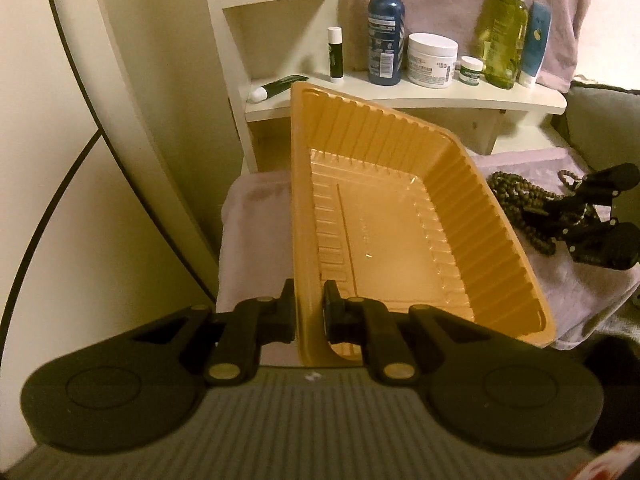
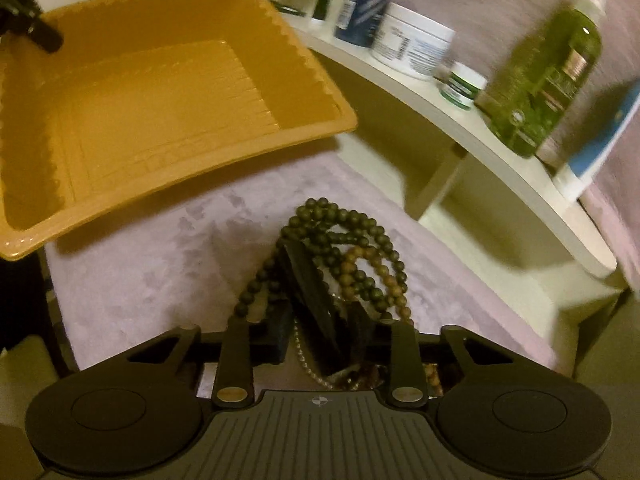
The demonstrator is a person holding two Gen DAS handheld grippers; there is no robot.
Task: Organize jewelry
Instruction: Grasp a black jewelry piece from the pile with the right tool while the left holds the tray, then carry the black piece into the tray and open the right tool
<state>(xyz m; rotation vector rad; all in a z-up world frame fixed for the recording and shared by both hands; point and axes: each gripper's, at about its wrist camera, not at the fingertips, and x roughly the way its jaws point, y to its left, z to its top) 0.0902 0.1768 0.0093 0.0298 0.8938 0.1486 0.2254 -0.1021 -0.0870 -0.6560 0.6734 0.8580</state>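
Two grippers: left (image 1: 309, 314) jaws clamp tray (image 1: 400, 216) wall; right (image 2: 320, 320) jaws clenched around beads (image 2: 360, 240).

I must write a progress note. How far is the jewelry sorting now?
Done: nothing is stored; the tray is empty. In hand: the left tool clamps the tray wall and holds it tilted above the towel; the right tool is closed among the beads. Left: put the beads into the tray.

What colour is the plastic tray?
Orange-yellow; the tray shows best in the right wrist view.
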